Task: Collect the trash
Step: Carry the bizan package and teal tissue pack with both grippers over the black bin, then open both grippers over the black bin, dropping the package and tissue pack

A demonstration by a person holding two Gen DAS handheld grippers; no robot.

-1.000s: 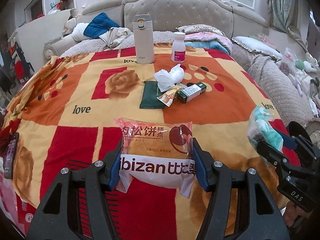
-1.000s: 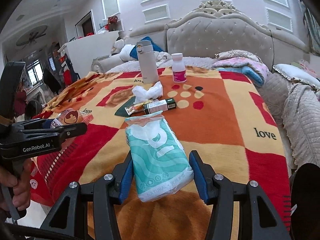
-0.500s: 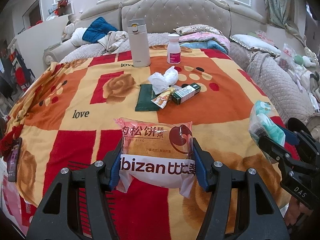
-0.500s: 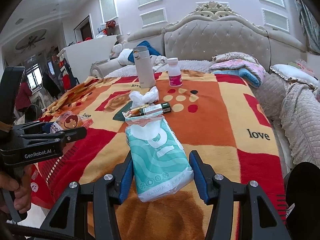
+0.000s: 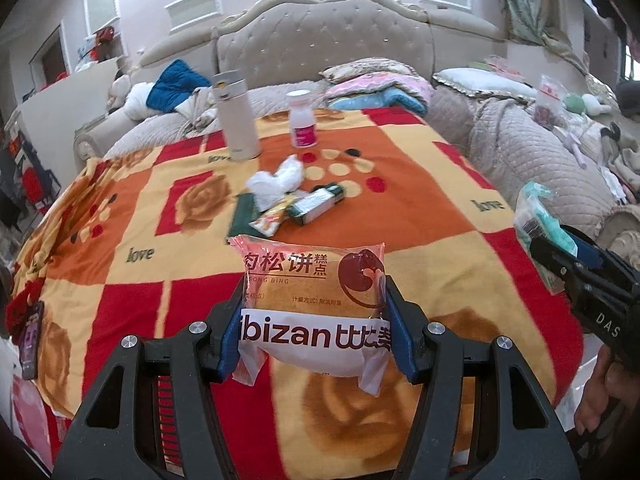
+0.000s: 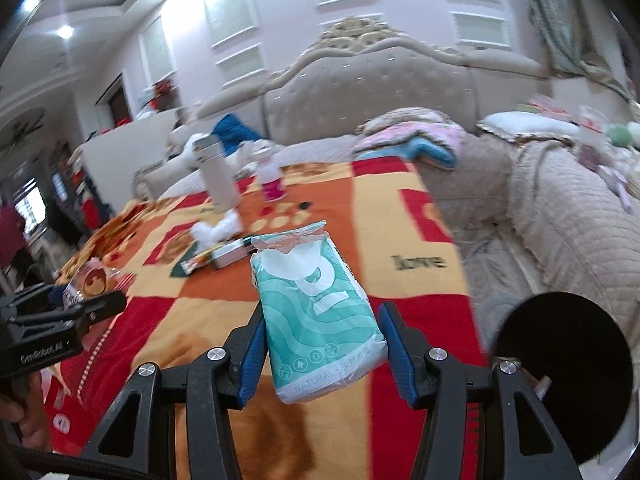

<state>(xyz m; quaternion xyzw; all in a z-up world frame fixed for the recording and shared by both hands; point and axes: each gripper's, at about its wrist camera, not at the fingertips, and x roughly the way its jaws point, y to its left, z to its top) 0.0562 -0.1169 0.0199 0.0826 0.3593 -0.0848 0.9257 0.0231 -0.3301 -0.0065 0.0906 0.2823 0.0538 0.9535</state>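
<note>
A: L side, what's the status?

B: Left gripper (image 5: pixel 312 320) is clamped on a pastry packet (image 5: pixel 314 300), pink-and-white wrapper, blue pads pressing both its side edges. Packet is off the blanket (image 5: pixel 420 216), held in the air in front of the cam.

A: And R?

B: Right gripper (image 6: pixel 320 340) has its jaws closed on a teal tissue pack (image 6: pixel 316 312), pads against both sides, pack tilted w/ its crimped end pointing away. Also lifted clear of the blanket.

A: Rest of the trash?

B: Mid-blanket, approx. center: crumpled white tissue (image 5: pixel 276 180), a small orange snack wrapper (image 5: pixel 272 218) just below it, a green-and-white box (image 5: pixel 316 204) lying on its side beside the wrapper. Wrapper overlaps a dark green flat thing (image 5: pixel 242 216); can't tell what that is.

A: Anything else up there?

B: Beige thermos (image 5: pixel 236 120) upright near the far edge, white bottle w/ pink label (image 5: pixel 302 120) upright to its right, apart from each other. Dark phone (image 5: pixel 32 332) at the blanket's left edge. Padded headboard (image 5: pixel 324 44) behind.

A: Grippers near each other?

B: Side by side, apart. Each shows at the edge of the other's view; a hand (image 5: pixel 600 400) is on the R handle.
</note>
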